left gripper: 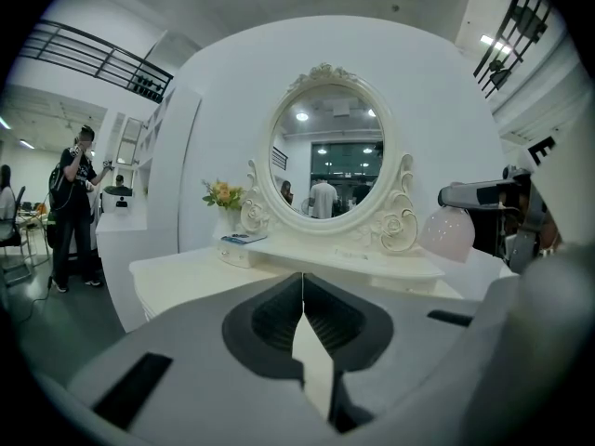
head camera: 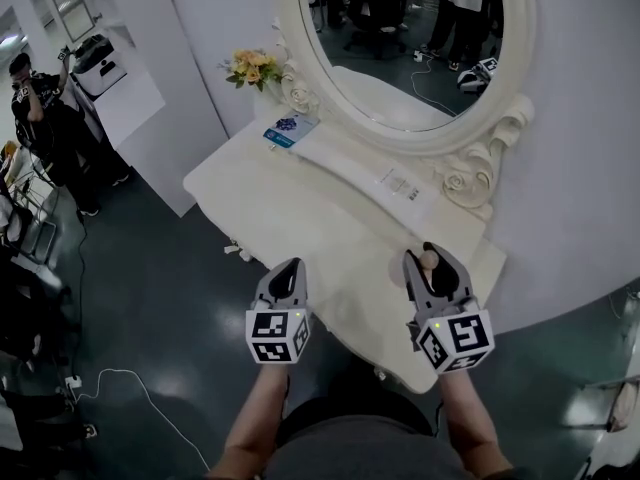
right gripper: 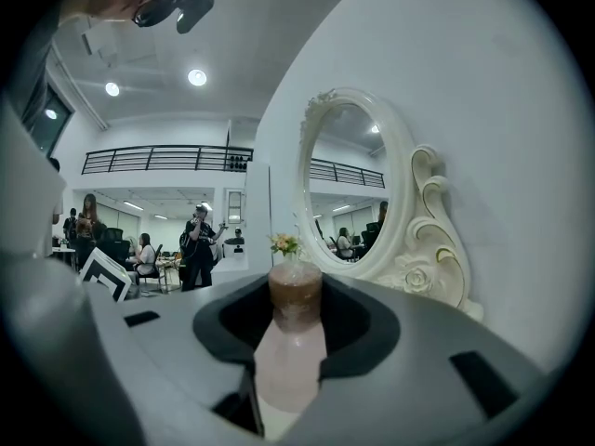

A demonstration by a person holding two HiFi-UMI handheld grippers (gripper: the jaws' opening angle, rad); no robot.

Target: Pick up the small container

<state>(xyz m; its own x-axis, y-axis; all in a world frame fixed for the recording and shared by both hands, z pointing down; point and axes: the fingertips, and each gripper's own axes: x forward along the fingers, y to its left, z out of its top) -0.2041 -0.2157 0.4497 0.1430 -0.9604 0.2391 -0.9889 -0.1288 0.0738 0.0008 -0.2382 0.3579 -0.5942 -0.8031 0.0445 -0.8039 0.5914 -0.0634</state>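
Where the right gripper's point(right gripper: 296, 316) pads meet the container point(right gripper: 288, 370), its pale pink body is clamped between jaws set part-way apart, and the brown cap is pointed forward past the tips. It is carried over the near right corner of the table point(head camera: 300, 218); whether it is fully clear of the top cannot be told. A light, stiff little bottle is judged, with a smooth, probably slippery wall, so a hold across the body just under the cap is thought best, and no hard squeeze is called for. The left gripper's point(left gripper: 302, 291) jaws are pressed together on nothing, and it is held near the right one, over the table's front edge. Farther off, a mirror point(head camera: 400, 38) is set at the table's back, with flowers point(head camera: 252, 68) at its left and a blue card point(head camera: 288, 131) beside them. Nothing is seen close enough to block a lift. A person point(head camera: 40, 118) is stood well apart.
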